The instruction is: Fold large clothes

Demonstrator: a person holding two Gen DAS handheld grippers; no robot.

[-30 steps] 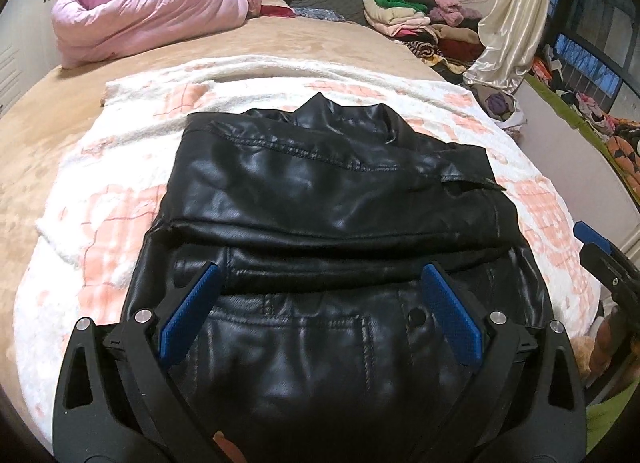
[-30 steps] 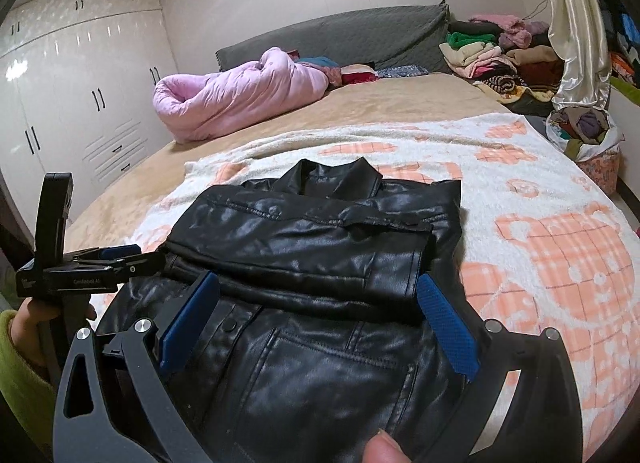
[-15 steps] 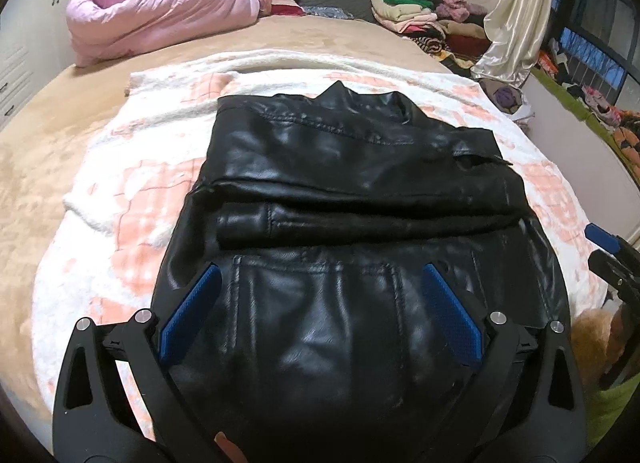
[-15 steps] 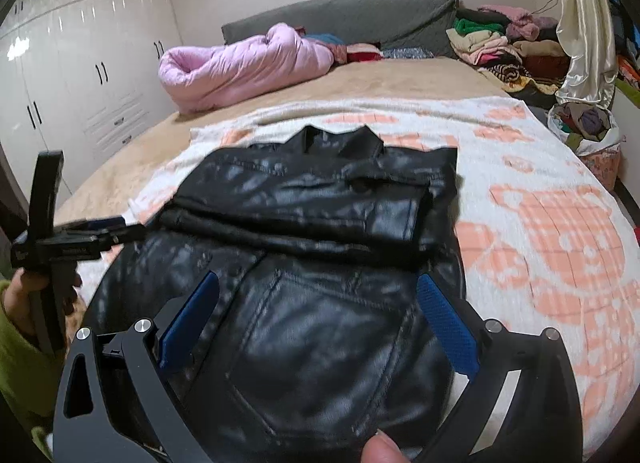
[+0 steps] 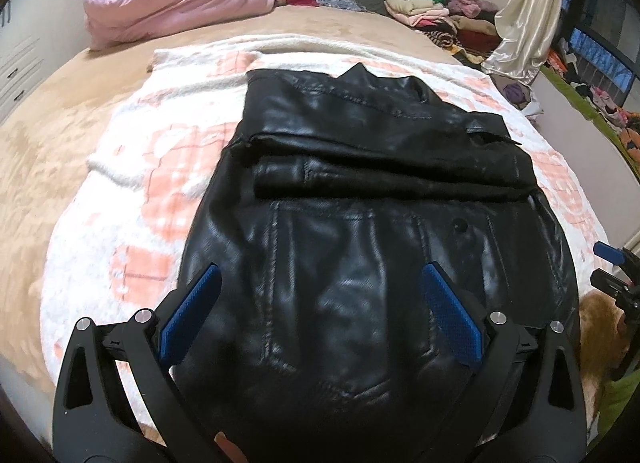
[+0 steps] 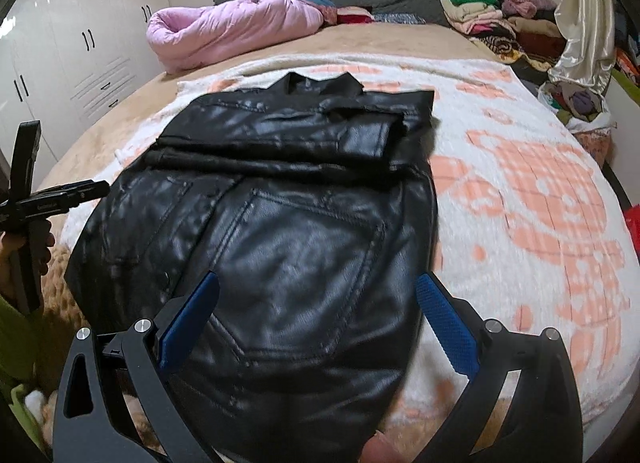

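Landmark: black faux-leather jacket [image 5: 372,231], lying flat on the white fleece blanket with peach check patches [image 5: 132,191] spread over the tan bed.
Left gripper [image 5: 318,315]: black frame with blue pads, jaws wide apart, empty, over the jacket's near hem, left of middle.
Right gripper [image 6: 316,321]: same build, jaws apart, empty, over the near hem toward the jacket's right edge.
Jacket axis: long axis runs from hem, nearest the grippers, to collar, farthest; sleeves lie folded across its upper half.
Step in hand: probably pinching the hem to fold it up to the collar.
Doing it well: grip both hem corners evenly (the material looks stiff and slippery), lift together, keep edges square.
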